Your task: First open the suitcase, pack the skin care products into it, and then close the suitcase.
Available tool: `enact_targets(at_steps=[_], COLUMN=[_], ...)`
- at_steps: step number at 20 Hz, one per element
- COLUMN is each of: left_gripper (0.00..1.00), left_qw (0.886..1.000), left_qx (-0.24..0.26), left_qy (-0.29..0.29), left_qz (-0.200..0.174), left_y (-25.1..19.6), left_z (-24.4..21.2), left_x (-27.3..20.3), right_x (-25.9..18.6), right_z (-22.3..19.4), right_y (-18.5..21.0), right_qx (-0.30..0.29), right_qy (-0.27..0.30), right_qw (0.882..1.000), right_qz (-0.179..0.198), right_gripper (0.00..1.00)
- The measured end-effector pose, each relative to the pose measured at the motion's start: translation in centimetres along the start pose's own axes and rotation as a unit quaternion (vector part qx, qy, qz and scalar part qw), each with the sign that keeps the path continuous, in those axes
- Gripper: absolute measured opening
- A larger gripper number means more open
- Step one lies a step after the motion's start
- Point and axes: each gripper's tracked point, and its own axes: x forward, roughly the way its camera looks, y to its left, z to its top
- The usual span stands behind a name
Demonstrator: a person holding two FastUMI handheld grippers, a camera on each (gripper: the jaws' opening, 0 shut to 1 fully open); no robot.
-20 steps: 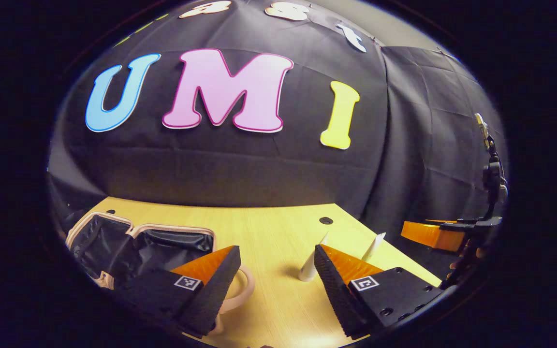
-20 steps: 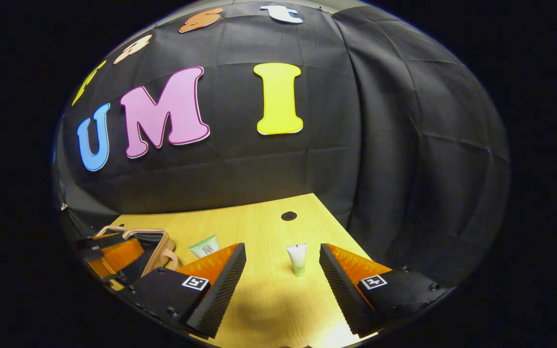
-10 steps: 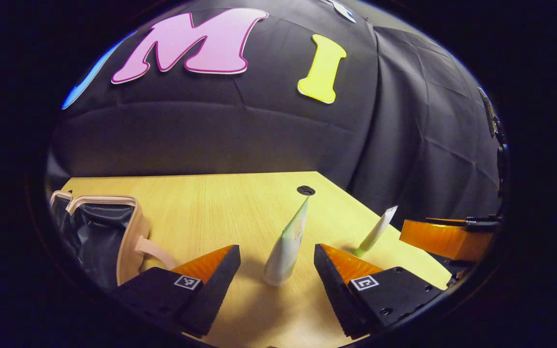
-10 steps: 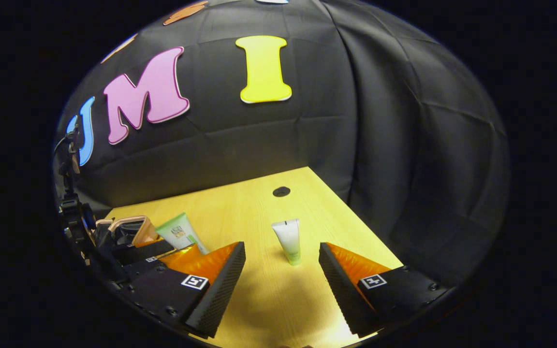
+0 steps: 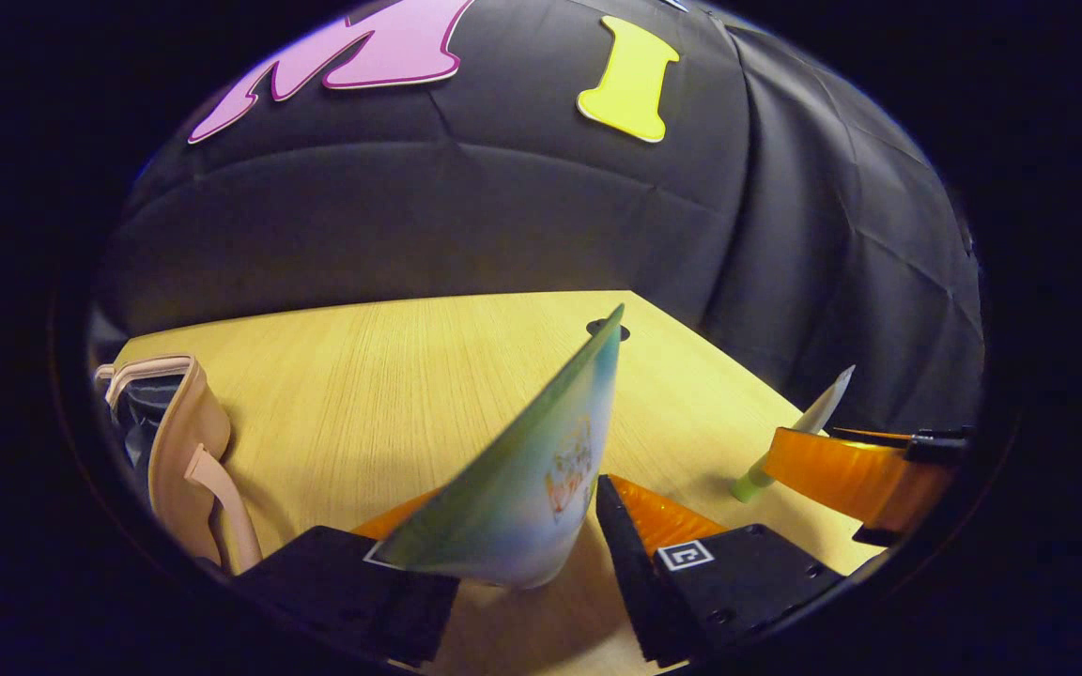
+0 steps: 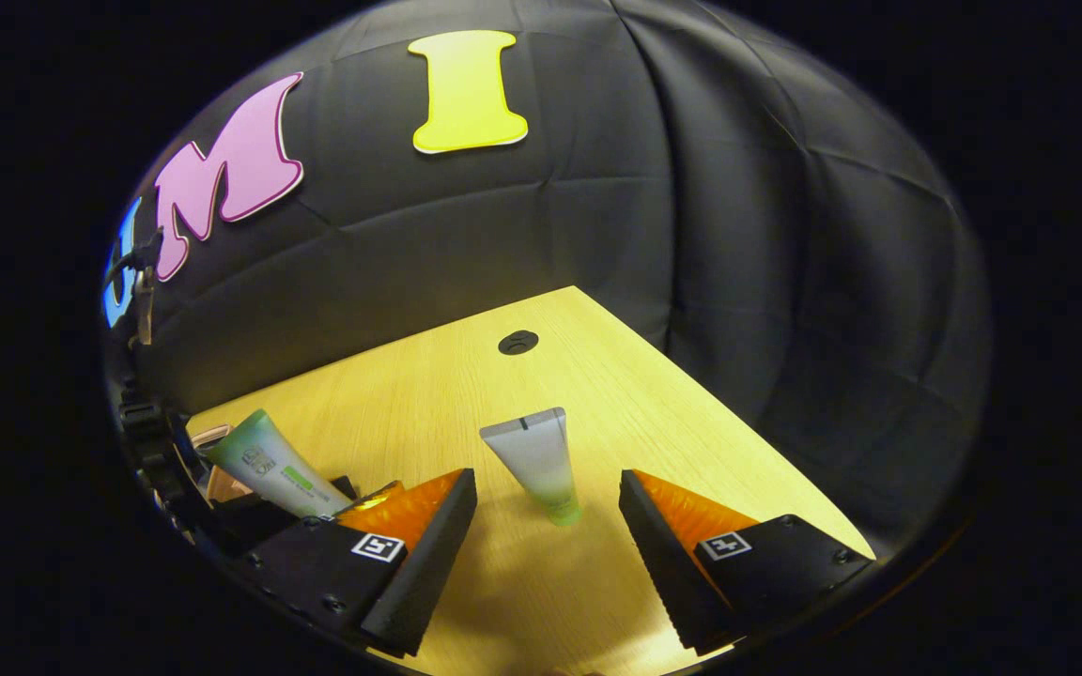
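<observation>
- the landmark is the round dark hole [image 6: 518, 342] in the tabletop [image 6: 672, 413], near the far corner by the black cloth wall.
- the left hand-held gripper [image 5: 522, 563] sits on the near side of the hole. a large green and white tube [image 5: 527, 474] stands between its two fingers, cap down on the tabletop, and its flat crimped end reaches up to the hole in the left gripper view.
- the fingers are close to this tube on both sides, but i cannot tell if both really press on it, because the tube hides the left finger.
- in the right gripper view the same large tube [image 6: 269, 465] shows far left of the hole, tilted, with the left hand-held gripper just below it.
- the right hand-held gripper [image 6: 548, 540] is open, its fingers wide apart, on the near side of the hole.
- a small tube [image 6: 536, 462] with a green cap stands cap down on the tabletop, between the hole and the right fingers, in line with the gap and not touched by them.
- in the left gripper view the small tube [image 5: 790, 441] leans to the right of the hole, just beside a finger [image 5: 837, 469] of the right hand-held gripper.
- the suitcase [image 5: 179, 451], pale pink with a dark lining, lies open well to the left of the hole, at the left edge of the tabletop, with a strap handle on its near side.
</observation>
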Motion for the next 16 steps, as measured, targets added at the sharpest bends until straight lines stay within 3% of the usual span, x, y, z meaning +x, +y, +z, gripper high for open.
enact_targets(at_steps=[1, 2, 9, 14, 16], left_gripper=[0.67, 0.50, 0.43, 0.43, 0.43], left_qw=[1.000, 1.000, 1.000, 1.000, 1.000], left_qx=[0.003, 0.003, -0.028, -0.023, -0.024], left_qy=[0.004, 0.004, 0.000, 0.001, 0.001], left_qz=[0.012, 0.015, -0.002, 0.000, 0.002], left_y=[0.5, 0.5, 1.2, 1.7, 2.0], left_z=[-0.3, -0.4, -0.5, -1.0, -1.2], left_x=[0.3, 0.3, -0.3, -1.2, -1.3], right_x=[0.5, 0.9, 4.0, 5.7, 5.9], right_z=[-0.2, -0.6, -2.7, -2.1, -1.3], right_y=[-0.1, 0.0, -0.1, -0.4, -0.5], right_qx=[-0.004, -0.007, -0.053, -0.031, -0.028], right_qy=[0.001, 0.004, 0.010, -0.004, -0.019], right_qw=[1.000, 1.000, 0.998, 0.999, 0.999], right_qz=[-0.004, -0.005, -0.021, -0.036, -0.040], right_gripper=[0.97, 0.98, 0.98, 0.98, 0.77])
